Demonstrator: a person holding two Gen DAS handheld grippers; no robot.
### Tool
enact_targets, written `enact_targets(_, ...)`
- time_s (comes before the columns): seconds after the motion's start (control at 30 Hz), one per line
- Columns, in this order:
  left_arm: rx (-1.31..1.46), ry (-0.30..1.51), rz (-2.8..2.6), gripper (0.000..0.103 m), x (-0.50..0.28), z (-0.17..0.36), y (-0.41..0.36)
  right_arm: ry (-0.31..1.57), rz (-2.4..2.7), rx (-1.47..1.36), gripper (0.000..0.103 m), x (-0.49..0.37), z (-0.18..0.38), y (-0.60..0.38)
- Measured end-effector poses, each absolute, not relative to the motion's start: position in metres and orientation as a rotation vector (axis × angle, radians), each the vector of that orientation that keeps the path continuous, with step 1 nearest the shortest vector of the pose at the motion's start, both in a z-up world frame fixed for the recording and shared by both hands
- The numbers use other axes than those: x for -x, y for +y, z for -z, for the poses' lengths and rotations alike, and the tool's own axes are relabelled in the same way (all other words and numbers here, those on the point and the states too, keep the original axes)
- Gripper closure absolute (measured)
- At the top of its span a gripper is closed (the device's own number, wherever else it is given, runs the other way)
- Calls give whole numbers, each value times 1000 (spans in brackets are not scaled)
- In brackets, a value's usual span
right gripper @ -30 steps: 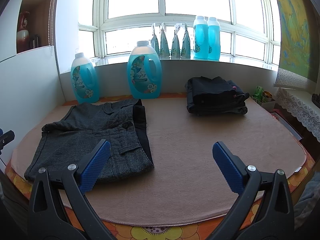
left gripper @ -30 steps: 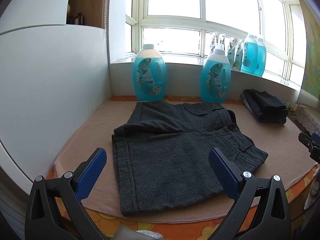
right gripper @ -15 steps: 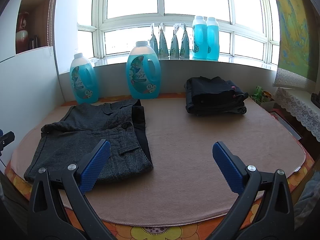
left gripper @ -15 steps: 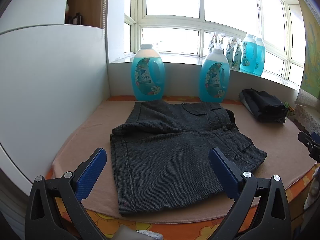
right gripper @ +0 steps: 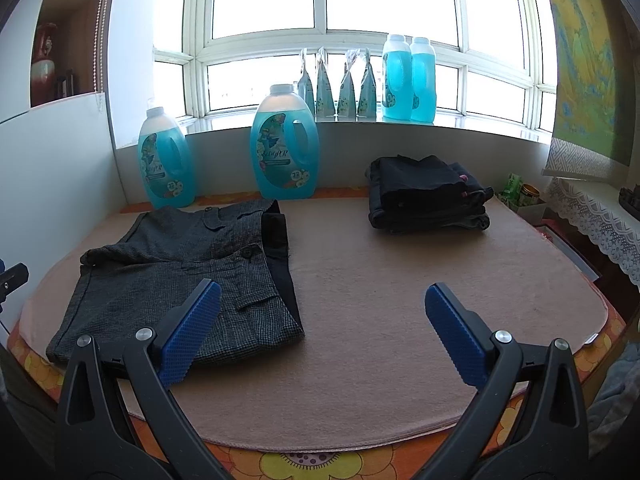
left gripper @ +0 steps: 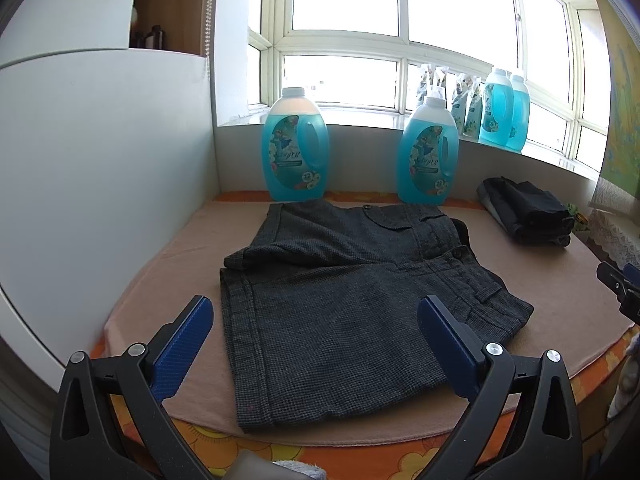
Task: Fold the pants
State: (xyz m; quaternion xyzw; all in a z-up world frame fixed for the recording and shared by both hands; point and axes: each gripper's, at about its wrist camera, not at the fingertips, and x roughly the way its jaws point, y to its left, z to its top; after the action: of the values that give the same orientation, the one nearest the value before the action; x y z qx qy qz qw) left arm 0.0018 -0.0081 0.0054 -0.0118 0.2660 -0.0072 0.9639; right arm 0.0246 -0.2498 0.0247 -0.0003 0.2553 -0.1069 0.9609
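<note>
Centrally, grey pants (left gripper: 352,312) lie flat on beige mat (right gripper: 400,320) covering counter, filling middle of left wrist frame, left half of right wrist frame. Left gripper (left gripper: 316,328) spread wide at lower frame, holding nothing, hovering over near edge of pants. Right gripper (right gripper: 320,312) likewise spread, empty, its left blue pad over pants' waist corner. Folded dark clothes (right gripper: 428,196) sit upper right on mat, well apart. Two blue detergent bottles (left gripper: 294,148) stand behind pants, below window.
</note>
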Motion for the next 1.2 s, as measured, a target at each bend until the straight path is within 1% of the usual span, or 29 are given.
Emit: enact_targets(1.2,12,547,15,1,-8,0,-9,523,216,0,0,-28,-22,-253)
